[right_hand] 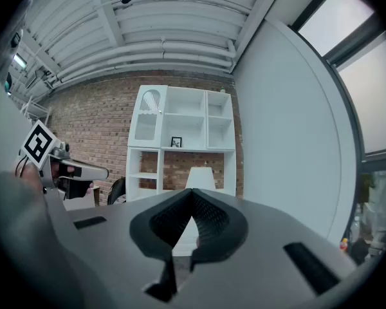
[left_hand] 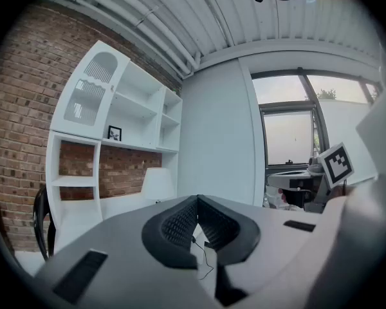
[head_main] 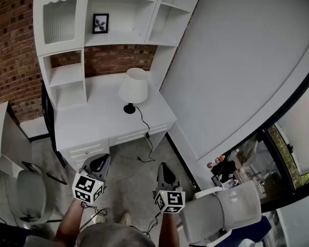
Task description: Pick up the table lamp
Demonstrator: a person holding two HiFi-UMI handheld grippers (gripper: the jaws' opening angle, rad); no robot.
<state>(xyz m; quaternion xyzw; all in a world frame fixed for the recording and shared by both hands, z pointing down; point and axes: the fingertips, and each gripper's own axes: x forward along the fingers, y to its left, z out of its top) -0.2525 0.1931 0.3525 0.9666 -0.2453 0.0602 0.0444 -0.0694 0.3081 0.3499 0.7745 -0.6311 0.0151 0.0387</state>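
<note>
Two grippers are hanging low in the head view, both well short of the task's thing. The left gripper [head_main: 99, 163] is sitting at the lower left of centre and the right gripper [head_main: 164, 171] just right of centre. In each gripper's own view the ribbed pads are meeting at the tips, so both pairs of jaws are together with nothing between them.

The table lamp [head_main: 132, 88] is standing upright in the middle of the head view, on the right part of the white desk [head_main: 87, 122], just below the brick-backed shelving. Its black cord [head_main: 143, 125] is running off the desk's front edge and down toward the floor.

The white shade [head_main: 133, 84] is looking thin and light, and it would probably dent or tilt if squeezed. The small black base [head_main: 129, 109] is likely carrying most of the weight. The safest hold is probably the dark neck between shade and base, though the shade is hiding most of it from above. The jaws will need to be opening first. The cord may be tugging back as the lamp rises.
</note>
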